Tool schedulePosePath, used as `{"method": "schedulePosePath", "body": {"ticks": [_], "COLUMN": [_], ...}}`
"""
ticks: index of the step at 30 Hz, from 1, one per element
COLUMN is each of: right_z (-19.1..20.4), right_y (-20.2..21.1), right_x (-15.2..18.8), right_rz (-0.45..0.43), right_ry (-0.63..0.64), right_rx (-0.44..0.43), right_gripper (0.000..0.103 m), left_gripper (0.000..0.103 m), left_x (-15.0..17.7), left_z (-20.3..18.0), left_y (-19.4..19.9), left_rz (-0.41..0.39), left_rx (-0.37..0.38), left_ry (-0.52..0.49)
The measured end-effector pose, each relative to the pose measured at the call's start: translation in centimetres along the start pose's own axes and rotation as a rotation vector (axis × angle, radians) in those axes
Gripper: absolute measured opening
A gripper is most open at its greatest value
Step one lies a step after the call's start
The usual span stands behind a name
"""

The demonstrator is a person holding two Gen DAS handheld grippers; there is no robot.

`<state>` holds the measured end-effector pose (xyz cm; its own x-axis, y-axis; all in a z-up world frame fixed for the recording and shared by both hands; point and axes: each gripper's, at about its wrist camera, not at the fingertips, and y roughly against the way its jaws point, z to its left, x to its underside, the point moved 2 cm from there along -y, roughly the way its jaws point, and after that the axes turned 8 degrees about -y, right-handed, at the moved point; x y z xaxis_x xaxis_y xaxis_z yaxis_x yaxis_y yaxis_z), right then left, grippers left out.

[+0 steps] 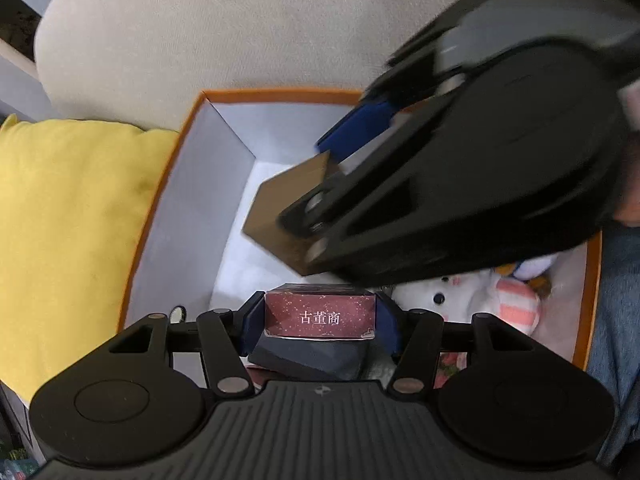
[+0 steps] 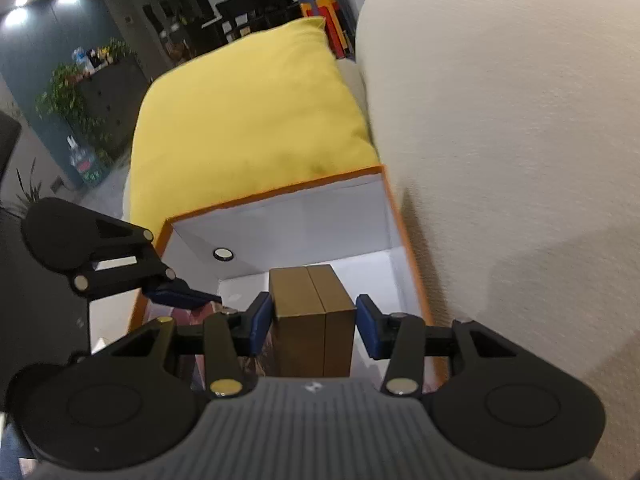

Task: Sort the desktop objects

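One orange-rimmed box (image 2: 396, 216) sits between yellow cushion (image 2: 248, 120) and beige upholstery (image 2: 512, 140).

The right gripper (image 1: 320, 196) was smeared with blur and hid part of the plush toy (image 1: 472, 300), whose shape stayed unclear.

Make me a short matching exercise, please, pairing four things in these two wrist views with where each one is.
Things:
1. dark red card box
2. gold-brown box
3. yellow cushion
4. white plush toy

Places:
A. beside the orange-rimmed storage box, outside it
B. lying inside the storage box
C. between the left gripper's pads
D. between the right gripper's pads

Pairs: 1-C, 2-D, 3-A, 4-B
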<state>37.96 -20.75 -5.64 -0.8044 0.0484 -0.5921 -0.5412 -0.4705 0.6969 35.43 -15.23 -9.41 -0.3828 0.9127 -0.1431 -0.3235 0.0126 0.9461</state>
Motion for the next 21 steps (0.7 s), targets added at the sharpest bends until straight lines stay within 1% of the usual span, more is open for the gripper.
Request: {"method": "schedulePosePath", "body": {"ticks": [2, 5, 11, 14, 17, 21], "right_z": [0.1, -0.1, -0.5, -0.6, -0.6, -0.3], "right_y": [-1.5, -3.2, -3.6, -4.0, -4.1, -4.0], "right_x": [0.1, 0.5, 1.7, 2.2, 2.8, 2.6], "right_rz": [0.034, 0.062, 0.083, 0.141, 0.156, 0.175], "right_ry": [-0.01, 0.003, 0.011, -0.017, -0.01, 0.01], "right_rx": [-0.006, 0.019, 0.02, 0.004, 0.008, 0.013], "right_gripper": [0.048, 0.048, 0.048, 0.047, 0.047, 0.047], "left_gripper": [0.066, 0.066, 0.066, 0.067, 0.067, 0.067], "left_x": [0.2, 0.3, 0.2, 0.2, 0.4, 0.5], "left_z": [-0.1, -0.1, 0.0, 0.2, 0.1, -0.1], "left_y": [-0.2, -0.7, -1.7, -2.1, -2.1, -2.0], "left_rz": [0.011, 0.018, 0.028, 0.026, 0.017, 0.014], "left_rx": [0.008, 0.025, 0.052, 0.065, 0.063, 0.061], "left_ry": [-0.011, -0.022, -0.026, -0.029, -0.044, -0.065]}}
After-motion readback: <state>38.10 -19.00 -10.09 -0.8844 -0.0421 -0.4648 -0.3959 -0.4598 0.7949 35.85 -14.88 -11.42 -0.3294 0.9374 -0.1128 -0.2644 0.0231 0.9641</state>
